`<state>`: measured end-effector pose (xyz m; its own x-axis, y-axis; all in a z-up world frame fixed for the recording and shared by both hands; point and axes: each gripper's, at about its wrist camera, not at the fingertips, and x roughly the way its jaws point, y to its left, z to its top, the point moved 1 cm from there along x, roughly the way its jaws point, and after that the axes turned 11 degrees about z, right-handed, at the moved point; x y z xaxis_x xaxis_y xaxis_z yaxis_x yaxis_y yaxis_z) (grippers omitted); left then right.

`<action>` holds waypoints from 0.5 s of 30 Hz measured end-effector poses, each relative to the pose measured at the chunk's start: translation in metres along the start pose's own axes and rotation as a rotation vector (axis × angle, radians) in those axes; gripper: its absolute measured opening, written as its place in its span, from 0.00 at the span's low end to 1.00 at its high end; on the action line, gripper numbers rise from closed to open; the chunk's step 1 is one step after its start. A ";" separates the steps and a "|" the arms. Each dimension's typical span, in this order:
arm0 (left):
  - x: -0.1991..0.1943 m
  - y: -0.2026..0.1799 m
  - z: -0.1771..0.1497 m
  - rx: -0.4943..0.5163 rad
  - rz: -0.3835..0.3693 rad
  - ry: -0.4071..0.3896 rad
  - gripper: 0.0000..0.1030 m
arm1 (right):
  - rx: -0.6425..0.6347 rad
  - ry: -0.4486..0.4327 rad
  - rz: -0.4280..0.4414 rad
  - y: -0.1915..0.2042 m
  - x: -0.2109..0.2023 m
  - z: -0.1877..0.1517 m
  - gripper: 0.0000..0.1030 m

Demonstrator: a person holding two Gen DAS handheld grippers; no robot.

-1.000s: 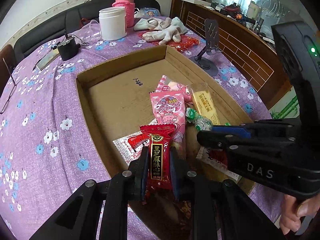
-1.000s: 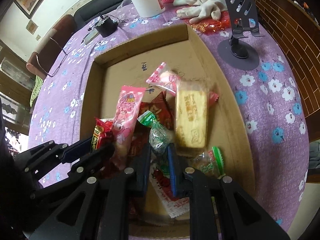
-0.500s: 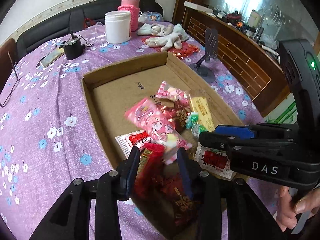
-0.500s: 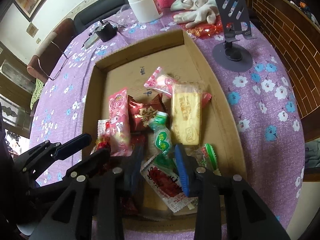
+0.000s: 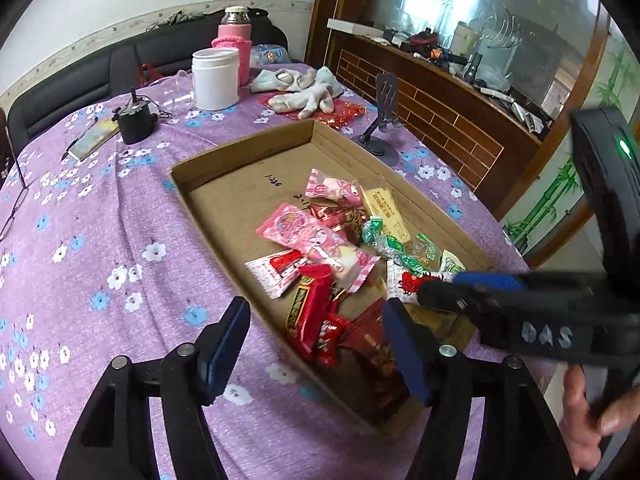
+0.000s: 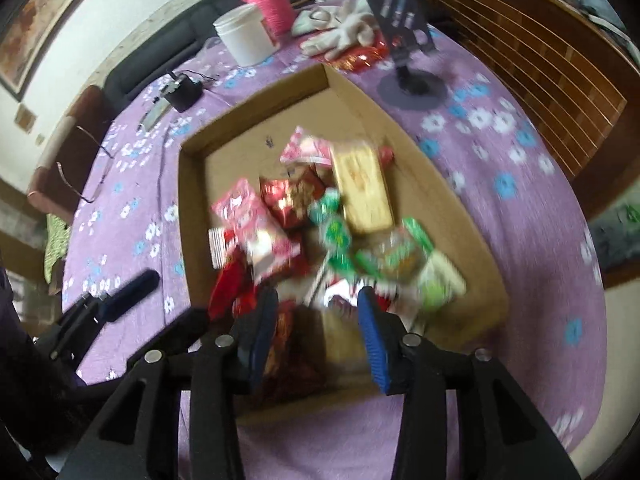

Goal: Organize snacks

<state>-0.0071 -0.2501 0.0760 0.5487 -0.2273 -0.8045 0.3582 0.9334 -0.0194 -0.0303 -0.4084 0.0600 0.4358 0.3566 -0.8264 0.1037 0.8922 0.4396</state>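
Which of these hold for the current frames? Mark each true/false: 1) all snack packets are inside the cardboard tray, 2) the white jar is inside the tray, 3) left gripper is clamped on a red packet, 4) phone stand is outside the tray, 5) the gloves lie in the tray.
1) True: the snack packets all lie inside the cardboard tray.
2) False: the white jar stands on the tablecloth beyond the tray.
3) False: the left gripper grips nothing; its jaws are opening, and the red packet lies in the tray.
4) True: the phone stand stands beside the tray.
5) False: the gloves lie on the tablecloth.
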 end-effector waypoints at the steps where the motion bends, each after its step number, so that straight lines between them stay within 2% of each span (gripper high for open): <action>1: -0.002 0.001 -0.002 0.007 0.000 -0.008 0.70 | 0.009 -0.005 -0.014 0.001 -0.003 -0.006 0.40; 3: -0.007 0.001 -0.007 0.026 0.001 -0.029 0.70 | 0.015 -0.008 -0.056 0.004 -0.010 -0.021 0.42; 7: -0.016 0.005 -0.013 0.016 0.015 -0.044 0.82 | 0.023 -0.025 -0.100 0.007 -0.021 -0.036 0.44; 9: -0.023 0.010 -0.015 0.012 0.037 -0.057 0.85 | 0.024 -0.035 -0.104 0.010 -0.023 -0.036 0.48; 13: -0.036 0.021 -0.018 -0.006 0.115 -0.082 0.92 | -0.032 -0.048 -0.074 0.023 -0.022 -0.028 0.53; 15: -0.044 0.024 -0.019 -0.031 0.171 -0.097 0.95 | -0.080 -0.055 -0.063 0.030 -0.023 -0.025 0.62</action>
<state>-0.0374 -0.2127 0.0995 0.6700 -0.0891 -0.7370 0.2309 0.9685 0.0928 -0.0597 -0.3830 0.0835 0.4797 0.2850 -0.8298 0.0617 0.9325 0.3559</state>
